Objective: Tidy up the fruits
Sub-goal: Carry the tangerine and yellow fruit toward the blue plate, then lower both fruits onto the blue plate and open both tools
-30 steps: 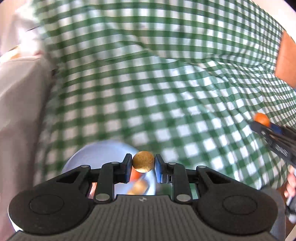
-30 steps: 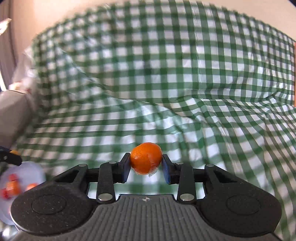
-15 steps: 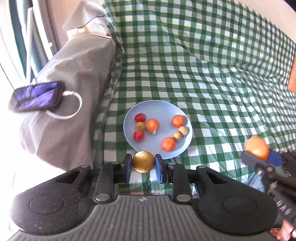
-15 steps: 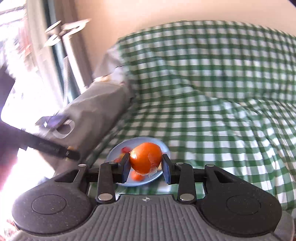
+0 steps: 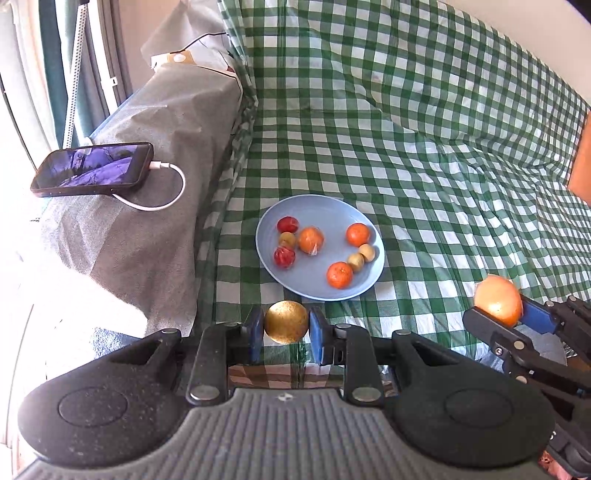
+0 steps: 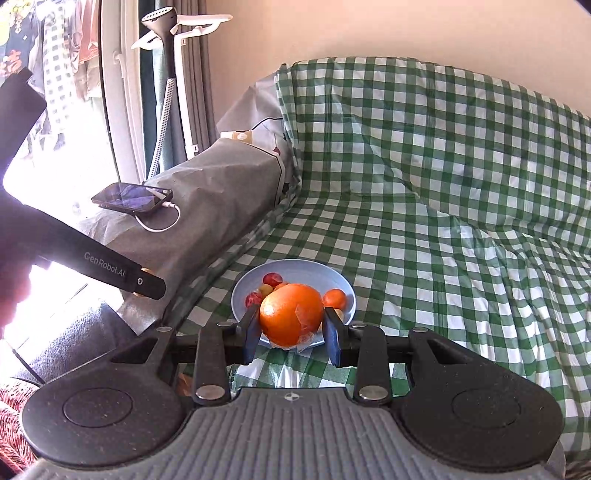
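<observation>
- Here, a small round golden-brown fruit with a dull, speckled skin is clamped between the blue pads of the left gripper, just in front of the plate.
- A larger orange, smooth and glossy with a scrap of clear film clinging to it, is gripped between the pads of the right gripper; in the right wrist view it is seen in front of the plate, hiding part of it.
- The plate is round, shallow and pale blue, with a smooth matte face.
- On the plate are seen three small oranges, one of them wrapped in shiny film, two dark red fruits and three small tan ones; two tan fruits lie touching near its right rim.
- The plate is set on a green-and-white checked cloth, thin and creased, which is draped over the seat and up the backrest behind the plate.
- To the left of the plate a bulky armrest is covered in grey, papery non-woven fabric, wrinkled throughout.
- On that fabric, left of the plate, a dark phone with a glossy screen is laid flat, and a white cable is plugged into it and curls in a loop.
- Farther left of the plate, a bright window and a white stand are seen; a plain cream wall rises behind the backrest.
</observation>
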Demonstrator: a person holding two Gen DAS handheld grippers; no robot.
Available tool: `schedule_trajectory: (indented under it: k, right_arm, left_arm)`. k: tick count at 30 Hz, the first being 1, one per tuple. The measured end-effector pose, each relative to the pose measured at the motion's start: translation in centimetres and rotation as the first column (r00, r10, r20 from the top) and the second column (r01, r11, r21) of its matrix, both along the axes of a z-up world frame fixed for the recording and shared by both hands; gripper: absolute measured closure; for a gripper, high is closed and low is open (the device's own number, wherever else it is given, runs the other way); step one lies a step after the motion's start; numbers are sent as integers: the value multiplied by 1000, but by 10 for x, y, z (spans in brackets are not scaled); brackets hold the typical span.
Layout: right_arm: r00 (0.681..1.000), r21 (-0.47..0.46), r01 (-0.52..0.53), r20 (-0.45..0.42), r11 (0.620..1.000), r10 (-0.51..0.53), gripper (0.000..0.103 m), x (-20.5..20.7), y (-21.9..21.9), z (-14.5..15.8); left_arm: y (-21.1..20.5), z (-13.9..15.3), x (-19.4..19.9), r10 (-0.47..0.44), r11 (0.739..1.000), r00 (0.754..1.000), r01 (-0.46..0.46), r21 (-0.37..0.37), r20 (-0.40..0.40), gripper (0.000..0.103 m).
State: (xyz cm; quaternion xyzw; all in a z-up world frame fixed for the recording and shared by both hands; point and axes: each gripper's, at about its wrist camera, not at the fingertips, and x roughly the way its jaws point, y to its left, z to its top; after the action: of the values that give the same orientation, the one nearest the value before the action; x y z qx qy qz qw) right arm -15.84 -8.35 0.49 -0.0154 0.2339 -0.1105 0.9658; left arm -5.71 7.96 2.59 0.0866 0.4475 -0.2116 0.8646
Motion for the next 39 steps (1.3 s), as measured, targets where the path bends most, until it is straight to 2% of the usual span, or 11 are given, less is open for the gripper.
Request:
schedule_trajectory:
  k: [11, 16, 23, 29, 36, 37, 38, 39]
  right_arm:
    - [999, 18, 4, -41, 1000, -3, 66, 10, -7, -6]
    - [997, 26, 14, -72, 1000, -12, 66, 27, -14, -12]
    - [993, 28, 26, -118, 999, -23, 66, 82, -32, -34]
    - [982, 42, 67, -178, 997, -59, 66, 137, -60, -60]
    - [972, 47, 71, -228, 996, -59, 66, 183, -87, -80]
    - [971, 49, 69, -234, 996, -56, 66, 188, -90, -82]
    - [969, 55, 64, -241, 996, -49, 65, 193, -92, -84]
    - [968, 62, 59, -247, 996, -42, 64, 198, -94, -86]
  left_arm:
    - [-8, -15, 15, -8, 999, 999, 10, 42, -39, 74]
    - [-21, -22, 34, -22, 998, 999, 24, 61, -38, 74]
    - [-59, -48, 87, -44, 996, 998, 46, 78, -34, 74]
    - [-91, -82, 132, -52, 990, 996, 61, 128, -68, 74]
    - [-111, -114, 164, -55, 980, 994, 71, 186, -91, 74]
    - [-112, -116, 167, -58, 978, 994, 74, 193, -88, 71]
    - [-113, -117, 167, -68, 976, 994, 83, 199, -83, 62]
    - [-114, -116, 167, -78, 974, 994, 91, 205, -75, 37]
